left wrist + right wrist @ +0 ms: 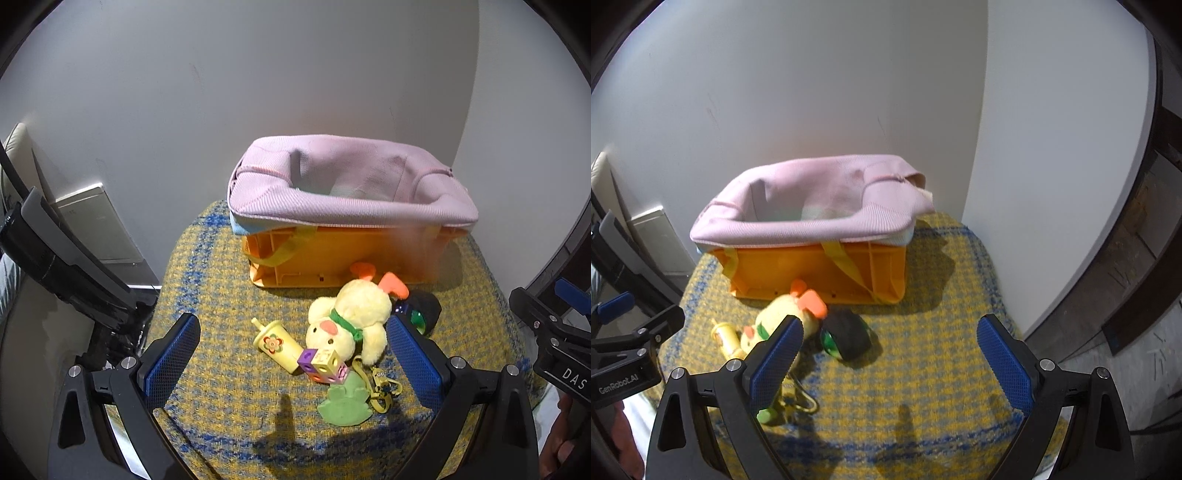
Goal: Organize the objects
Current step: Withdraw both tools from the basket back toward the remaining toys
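From the left wrist, the left gripper hangs low over the checked cloth with its blue pads wide apart and nothing between them but air; the small toys lie in a huddle right ahead of it, which I take as lining up for a pick. The plush duck sprawls at about 1 o'clock of the gap, the yellow toy cup tipped on its side at 11 o'clock, touching the coloured blocks; a green flat frog shape and a yellow key clip lie nearest, the clip's strap running under the duck, so a lift of one may drag the other. The orange basket with its pink liner stands at 12 o'clock, open-topped, likely where everything goes. A black wheel peeps out behind the right pad.

From the right wrist, the right gripper is likewise spread open and holds nothing; bare cloth lies between its pads. The wheel sits at 11 o'clock, the duck beyond it at 10 o'clock, partly hidden by the left pad; the basket at 12 o'clock, against the wall.
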Tool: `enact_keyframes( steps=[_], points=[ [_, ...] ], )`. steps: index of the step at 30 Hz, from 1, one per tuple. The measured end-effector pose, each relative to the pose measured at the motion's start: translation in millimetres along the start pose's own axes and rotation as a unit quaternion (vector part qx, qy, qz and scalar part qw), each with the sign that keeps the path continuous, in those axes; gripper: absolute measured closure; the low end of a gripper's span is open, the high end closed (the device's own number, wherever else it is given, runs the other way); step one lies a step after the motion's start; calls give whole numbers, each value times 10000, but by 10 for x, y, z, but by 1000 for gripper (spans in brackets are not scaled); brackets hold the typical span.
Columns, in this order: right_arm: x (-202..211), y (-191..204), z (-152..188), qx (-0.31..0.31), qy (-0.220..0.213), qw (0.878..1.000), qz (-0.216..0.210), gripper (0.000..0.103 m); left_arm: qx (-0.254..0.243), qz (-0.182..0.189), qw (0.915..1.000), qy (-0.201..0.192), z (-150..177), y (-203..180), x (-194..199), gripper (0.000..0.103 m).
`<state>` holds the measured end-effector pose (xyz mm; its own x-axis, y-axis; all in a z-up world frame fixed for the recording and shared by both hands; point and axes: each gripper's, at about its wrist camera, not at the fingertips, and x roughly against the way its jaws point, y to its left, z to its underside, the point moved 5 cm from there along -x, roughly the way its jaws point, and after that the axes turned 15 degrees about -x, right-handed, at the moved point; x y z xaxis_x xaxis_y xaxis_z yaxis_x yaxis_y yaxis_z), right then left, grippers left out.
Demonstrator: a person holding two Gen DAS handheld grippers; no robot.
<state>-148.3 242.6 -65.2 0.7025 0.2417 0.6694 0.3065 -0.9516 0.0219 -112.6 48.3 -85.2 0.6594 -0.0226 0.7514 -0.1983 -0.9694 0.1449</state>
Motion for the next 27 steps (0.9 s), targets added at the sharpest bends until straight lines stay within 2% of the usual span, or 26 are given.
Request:
enact_keyframes(
  steps=[13,27],
  points=[
    [-212,-213,430,60,152,9998,141,8,-169,191,9995,181,416,-317,-303,1],
    [-386,-299,629,140,243,9993,255,8,-223,258,9980,526,710,-530,-615,2]
  ],
)
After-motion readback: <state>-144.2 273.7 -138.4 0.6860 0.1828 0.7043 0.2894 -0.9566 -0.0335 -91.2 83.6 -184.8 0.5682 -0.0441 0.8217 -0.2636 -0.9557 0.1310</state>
